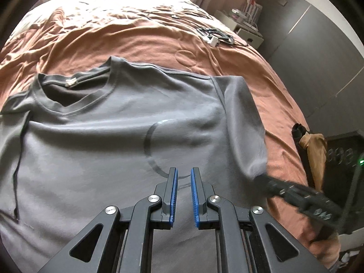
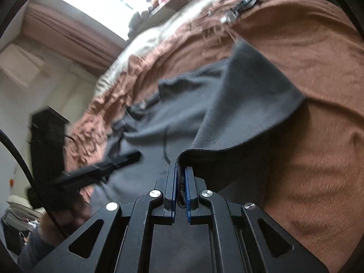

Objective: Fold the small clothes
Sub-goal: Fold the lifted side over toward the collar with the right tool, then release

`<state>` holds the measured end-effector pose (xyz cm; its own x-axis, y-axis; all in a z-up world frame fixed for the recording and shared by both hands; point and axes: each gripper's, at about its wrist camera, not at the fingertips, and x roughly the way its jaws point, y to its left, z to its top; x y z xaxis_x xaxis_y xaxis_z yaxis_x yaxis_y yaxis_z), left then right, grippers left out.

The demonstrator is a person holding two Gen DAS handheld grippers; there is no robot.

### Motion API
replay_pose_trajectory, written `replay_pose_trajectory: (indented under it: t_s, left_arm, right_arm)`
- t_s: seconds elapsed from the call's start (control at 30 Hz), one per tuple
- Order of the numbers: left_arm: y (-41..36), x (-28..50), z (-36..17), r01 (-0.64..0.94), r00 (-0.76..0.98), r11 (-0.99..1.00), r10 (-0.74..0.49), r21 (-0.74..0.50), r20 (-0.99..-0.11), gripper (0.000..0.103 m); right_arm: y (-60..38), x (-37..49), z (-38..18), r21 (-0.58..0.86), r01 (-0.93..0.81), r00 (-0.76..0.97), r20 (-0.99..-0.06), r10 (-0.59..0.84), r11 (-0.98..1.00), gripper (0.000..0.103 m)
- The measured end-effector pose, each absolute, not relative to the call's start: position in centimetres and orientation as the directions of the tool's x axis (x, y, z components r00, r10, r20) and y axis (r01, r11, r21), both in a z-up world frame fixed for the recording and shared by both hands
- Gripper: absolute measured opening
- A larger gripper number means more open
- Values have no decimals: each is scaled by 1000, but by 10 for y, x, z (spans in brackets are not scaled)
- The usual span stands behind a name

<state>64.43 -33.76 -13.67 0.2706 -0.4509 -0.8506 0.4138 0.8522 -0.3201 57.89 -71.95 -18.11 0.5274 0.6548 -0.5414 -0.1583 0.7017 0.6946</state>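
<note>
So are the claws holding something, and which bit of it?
The right claw pinches the grey T-shirt by the edge of its sleeve. The left claw holds nothing; there is a small bare gap between its pads.

The left wrist camera looks steeply down along its own fingers, close over the grey T-shirt [image 1: 109, 136] on the bed [image 1: 141, 38]. The right wrist camera looks along its fingers, tilted, nearer the sleeve. Both share shirt and bed.
</note>
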Motion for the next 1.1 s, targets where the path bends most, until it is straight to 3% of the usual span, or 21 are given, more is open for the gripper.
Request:
replay_pose_trajectory:
  t_s: [0.13,0.17,0.2,0.27,0.33,0.7,0.73,0.8,0.83,0.9,1.0,1.1]
  left_arm:
    - [-338,644,-136,405,269,854,-452,-326,-851,13]
    - [-339,644,-135,404,268,854,-453,-328,-850,14]
    - [-341,644,-135,405,267,853,-455,-330,-849,15]
    - [-346,644,-134,409,266,851,-457,-330,-849,22]
    - [-351,644,-132,419,270,848,-459,-326,-846,29]
    - [-340,652,-131,388,324,873,-429,-295,-843,29]
    - [-336,653,-131,385,327,876,-423,-290,-845,29]
    - [-330,653,-132,378,333,880,-418,-287,-845,29]
    - [-326,654,-132,370,333,883,-416,-288,-846,29]
    - [-320,656,-132,363,333,885,-415,-292,-847,29]
    - [-311,657,-129,363,343,888,-410,-283,-845,29]
    - [-303,660,-128,358,348,890,-408,-282,-844,29]
  right_arm:
    - [-730,586,-184,677,-110,510,-590,626,728,10]
    - [-735,586,-182,681,-103,517,-586,624,725,27]
    - [-744,585,-180,680,-92,533,-583,613,727,56]
    - [-756,581,-175,687,-73,577,-562,593,723,77]
    - [-771,579,-172,711,-58,608,-532,590,701,77]
    - [-789,604,-206,777,77,637,-521,568,625,75]
    - [-786,608,-209,782,71,636,-514,575,620,71]
    - [-784,617,-213,783,67,630,-514,583,619,49]
    - [-779,627,-219,780,75,624,-523,581,622,43]
    - [-778,634,-223,787,75,624,-516,587,612,18]
    - [-782,628,-213,792,35,648,-482,590,609,6]
    - [-769,629,-193,780,-47,665,-442,602,624,5]
